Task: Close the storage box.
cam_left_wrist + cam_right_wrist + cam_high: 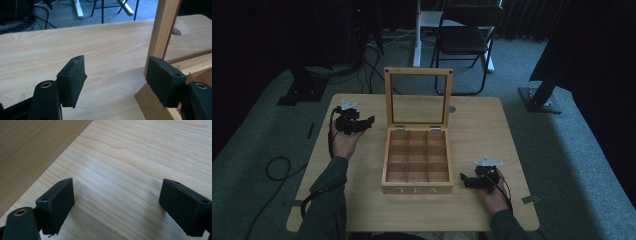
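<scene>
Nearest the person: right gripper (469,181) sits low over the tabletop (492,130), just right of the tea box's front-right corner. Jaws spread wide, nothing between them; in the right gripper view there's bare wood grain between the pads and the box's side wall (30,150) running off to the upper left.

Mid: tea box (417,189) stands at the centre of the tabletop, "TEA" on the front face, a grid of compartments, all looking empty as far as the dim high view shows.

Farther: left gripper (364,122) is held off the box's left side, level w/ the hinge end, jaws also wide and empty. In the left gripper view the lid frame's upright (162,32) stands between the pads, closer to the right-hand pad, not touching yet.

Farthest: lid (418,72) stands open, about upright, glass pane in a wood frame.

Likely step: closing the lid. To do it well:
- left gripper takes the lid's side rail, pads on wood, not on the pane.
- grip mid-height or higher, for better control.
- right gripper steadies the front corner so the box doesn't slide.
- lower slowly; keep jaws out of the gap at the rim.
</scene>
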The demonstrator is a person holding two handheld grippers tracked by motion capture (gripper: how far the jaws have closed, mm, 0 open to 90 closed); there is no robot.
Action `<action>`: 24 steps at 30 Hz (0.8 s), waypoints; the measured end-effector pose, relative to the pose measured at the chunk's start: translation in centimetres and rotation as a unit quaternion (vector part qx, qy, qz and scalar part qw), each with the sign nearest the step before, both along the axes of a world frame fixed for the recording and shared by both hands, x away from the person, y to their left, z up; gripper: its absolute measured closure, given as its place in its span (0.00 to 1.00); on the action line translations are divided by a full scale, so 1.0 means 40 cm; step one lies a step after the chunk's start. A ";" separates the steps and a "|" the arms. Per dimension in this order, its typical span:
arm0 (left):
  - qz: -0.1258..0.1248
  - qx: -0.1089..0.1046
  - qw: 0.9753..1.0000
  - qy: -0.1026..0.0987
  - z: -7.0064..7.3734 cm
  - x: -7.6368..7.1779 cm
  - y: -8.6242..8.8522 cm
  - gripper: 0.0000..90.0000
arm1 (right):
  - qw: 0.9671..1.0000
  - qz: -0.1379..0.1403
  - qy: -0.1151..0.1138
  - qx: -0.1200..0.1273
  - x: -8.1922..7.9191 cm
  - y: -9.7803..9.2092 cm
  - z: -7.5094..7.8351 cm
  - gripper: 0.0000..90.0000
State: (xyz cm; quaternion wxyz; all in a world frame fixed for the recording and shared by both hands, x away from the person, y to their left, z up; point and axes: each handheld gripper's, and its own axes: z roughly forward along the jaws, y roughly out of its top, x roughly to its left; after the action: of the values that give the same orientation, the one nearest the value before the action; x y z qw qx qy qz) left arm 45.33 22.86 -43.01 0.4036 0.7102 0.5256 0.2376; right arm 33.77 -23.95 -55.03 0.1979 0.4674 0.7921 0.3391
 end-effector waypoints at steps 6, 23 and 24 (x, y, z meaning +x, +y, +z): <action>-0.014 0.001 1.000 -0.010 0.016 0.011 -0.012 0.36 | 1.000 0.000 0.000 0.000 0.000 0.000 0.000 0.14; -0.053 -0.008 0.998 -0.014 0.033 0.059 -0.074 0.40 | 1.000 0.003 0.000 0.001 -0.002 0.001 0.000 0.14; -0.055 -0.007 0.998 -0.014 0.034 0.061 -0.075 0.40 | 1.000 0.003 0.000 0.001 -0.002 0.001 0.000 0.14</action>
State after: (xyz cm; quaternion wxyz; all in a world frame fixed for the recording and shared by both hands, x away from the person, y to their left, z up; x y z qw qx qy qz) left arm 47.79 19.85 -41.64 0.4281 0.7319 0.4816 0.2216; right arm 33.68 -23.89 -55.03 0.1968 0.4647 0.7934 0.3403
